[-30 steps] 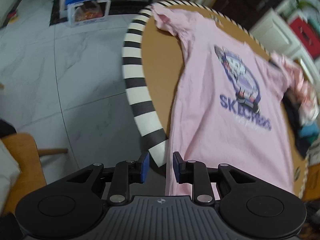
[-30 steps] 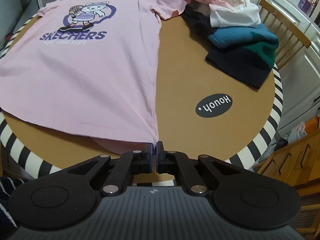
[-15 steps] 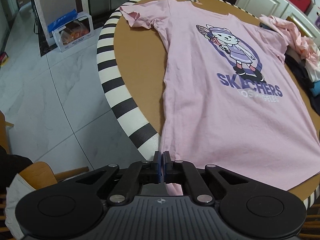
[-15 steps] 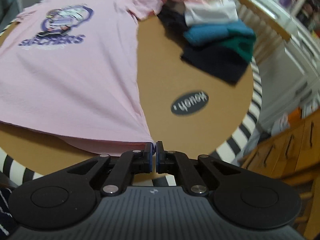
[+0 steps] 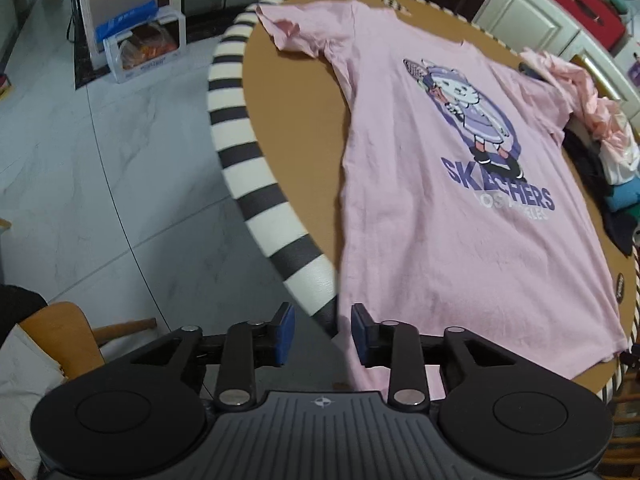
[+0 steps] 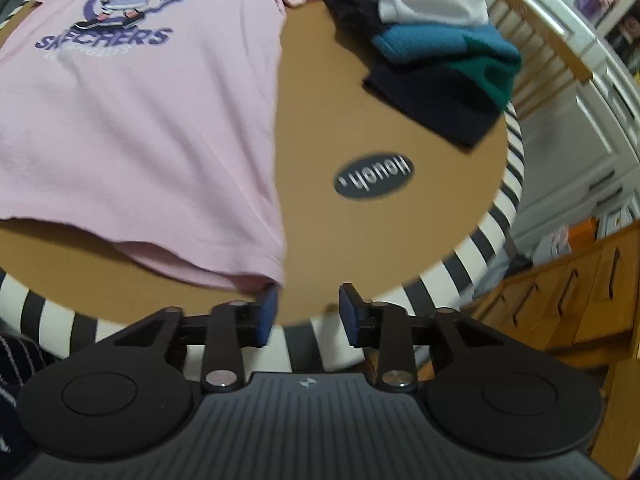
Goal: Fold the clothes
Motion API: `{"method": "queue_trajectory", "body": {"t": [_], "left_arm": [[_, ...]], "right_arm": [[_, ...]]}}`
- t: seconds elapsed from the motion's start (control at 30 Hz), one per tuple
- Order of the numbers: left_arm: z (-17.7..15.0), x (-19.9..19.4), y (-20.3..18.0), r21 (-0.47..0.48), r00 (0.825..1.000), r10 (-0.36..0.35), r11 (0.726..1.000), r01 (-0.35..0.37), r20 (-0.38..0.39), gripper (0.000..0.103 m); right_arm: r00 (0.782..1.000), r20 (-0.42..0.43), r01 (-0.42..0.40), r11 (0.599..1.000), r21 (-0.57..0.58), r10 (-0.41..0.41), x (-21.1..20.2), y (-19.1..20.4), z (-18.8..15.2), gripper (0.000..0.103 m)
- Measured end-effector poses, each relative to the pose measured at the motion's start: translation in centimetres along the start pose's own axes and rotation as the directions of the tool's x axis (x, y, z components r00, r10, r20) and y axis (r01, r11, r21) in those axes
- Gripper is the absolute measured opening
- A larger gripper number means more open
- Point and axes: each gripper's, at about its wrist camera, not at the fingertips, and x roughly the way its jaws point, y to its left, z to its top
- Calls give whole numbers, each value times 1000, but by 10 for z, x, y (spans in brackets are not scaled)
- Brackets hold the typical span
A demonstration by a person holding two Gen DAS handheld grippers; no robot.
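Observation:
A pink T-shirt (image 5: pixel 448 208) with a purple cartoon print lies flat, face up, on the round brown table (image 5: pixel 296 128); the right wrist view shows the same pink T-shirt (image 6: pixel 132 128). My left gripper (image 5: pixel 323 334) is open at the shirt's near left hem corner, which hangs over the striped table edge (image 5: pixel 256 208). The hem lies beside its right finger, with no cloth between the pads. My right gripper (image 6: pixel 307 312) is open too, just off the shirt's near right hem corner, which rests by its left fingertip (image 6: pixel 267 308).
A pile of unfolded clothes (image 6: pixel 436 40), pink, white, teal and dark, sits at the table's far right. A black oval label (image 6: pixel 374 178) marks the tabletop. Wooden chairs (image 6: pixel 544 44) and drawers (image 6: pixel 568 292) stand around; tiled floor (image 5: pixel 100 152) lies to the left.
Both grippers were shut on the shirt's hem corners half a second ago; both have opened and let the hem drop onto the table edge.

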Motion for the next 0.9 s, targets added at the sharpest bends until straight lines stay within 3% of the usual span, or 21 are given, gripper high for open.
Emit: {"method": "queue_trajectory", "body": {"t": [0.07, 0.13, 0.27, 0.37, 0.53, 0.8, 0.9], "left_arm": [[-7, -10, 6, 20, 999, -27, 999, 26, 33, 34], [-15, -15, 5, 94, 997, -63, 994, 58, 52, 34], [-34, -20, -3, 289, 987, -145, 950, 120, 66, 29], [-48, -24, -9, 428, 976, -207, 890, 160, 65, 19], [-64, -25, -16, 594, 974, -223, 790, 151, 48, 19], [-66, -12, -19, 738, 972, -235, 654, 165, -9, 19], [-64, -7, -23, 788, 969, -246, 589, 182, -40, 19]], "right_arm": [[999, -4, 36, 999, 10, -36, -6, -6, 0, 28], [998, 44, 40, 999, 29, -41, -19, -8, 5, 29], [989, 126, -83, 997, 1, 83, -35, 18, 29, 33], [979, 147, -133, 990, -48, 139, -35, 39, 41, 33], [971, 140, -176, 975, -135, 195, -31, 65, 58, 33], [974, 102, -185, 970, -155, 202, -26, 76, 64, 34], [975, 84, -193, 969, -153, 207, -24, 78, 62, 35]]}}
